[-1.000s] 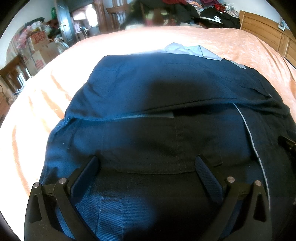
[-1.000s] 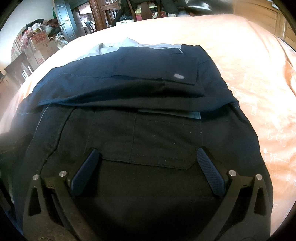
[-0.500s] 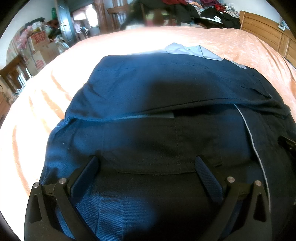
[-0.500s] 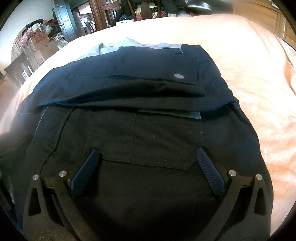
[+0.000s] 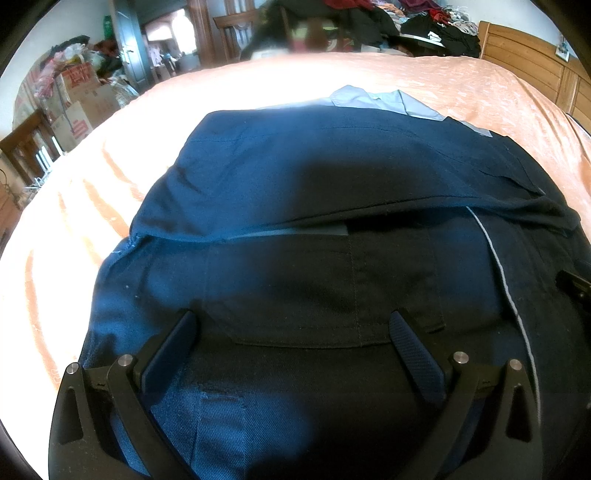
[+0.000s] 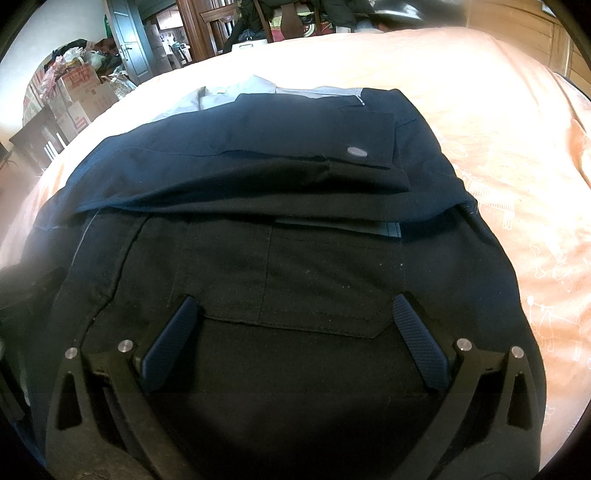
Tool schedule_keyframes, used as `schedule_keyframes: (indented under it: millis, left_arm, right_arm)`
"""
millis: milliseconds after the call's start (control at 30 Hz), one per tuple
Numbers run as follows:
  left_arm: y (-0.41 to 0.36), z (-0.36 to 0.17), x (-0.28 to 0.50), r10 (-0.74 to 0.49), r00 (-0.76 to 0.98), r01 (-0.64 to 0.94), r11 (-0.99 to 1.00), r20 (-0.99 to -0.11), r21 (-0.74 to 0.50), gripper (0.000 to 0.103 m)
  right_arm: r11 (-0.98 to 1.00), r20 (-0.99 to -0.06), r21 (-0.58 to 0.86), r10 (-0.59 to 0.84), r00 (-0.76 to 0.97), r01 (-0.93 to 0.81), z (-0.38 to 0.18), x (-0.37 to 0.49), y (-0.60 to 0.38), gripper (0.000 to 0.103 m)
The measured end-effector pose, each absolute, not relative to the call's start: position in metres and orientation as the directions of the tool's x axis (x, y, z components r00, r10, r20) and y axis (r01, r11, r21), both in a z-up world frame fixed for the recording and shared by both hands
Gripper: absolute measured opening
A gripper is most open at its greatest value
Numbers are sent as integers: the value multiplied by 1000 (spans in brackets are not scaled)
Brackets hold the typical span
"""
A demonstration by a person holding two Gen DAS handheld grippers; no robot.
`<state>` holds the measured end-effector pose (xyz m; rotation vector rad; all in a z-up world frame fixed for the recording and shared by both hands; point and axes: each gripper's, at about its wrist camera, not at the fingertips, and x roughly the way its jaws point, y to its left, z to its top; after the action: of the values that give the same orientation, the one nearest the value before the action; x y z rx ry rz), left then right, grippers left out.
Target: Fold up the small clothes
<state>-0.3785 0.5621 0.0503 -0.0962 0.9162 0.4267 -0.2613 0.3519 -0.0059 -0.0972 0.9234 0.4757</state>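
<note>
A dark navy garment (image 5: 295,177) with grey lining lies on the orange bedspread (image 5: 74,229), its far half folded over toward me. It fills the right wrist view too, as the navy garment (image 6: 258,177), with a silver snap button (image 6: 357,151) on the folded flap. My left gripper (image 5: 293,319) hovers open over the near left part of the cloth, nothing between its fingers. My right gripper (image 6: 295,304) stands open over the near right part, above a pocket flap. Part of the right tool shows at the left view's right edge.
Cardboard boxes (image 5: 79,107) and bags are stacked at the far left by a dark door. A wooden headboard (image 5: 524,51) stands at the far right. Piled clothes (image 5: 369,22) lie beyond the bed. Bare bedspread (image 6: 498,110) extends right of the garment.
</note>
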Motion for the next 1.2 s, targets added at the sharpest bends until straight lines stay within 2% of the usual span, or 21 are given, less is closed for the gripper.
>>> schedule_keyframes:
  millis: [1200]
  left_arm:
    - [564, 50, -378, 317, 532, -396, 913, -785, 101, 103]
  right_arm:
    - [892, -784, 128, 359, 507, -435, -5, -262, 352, 103]
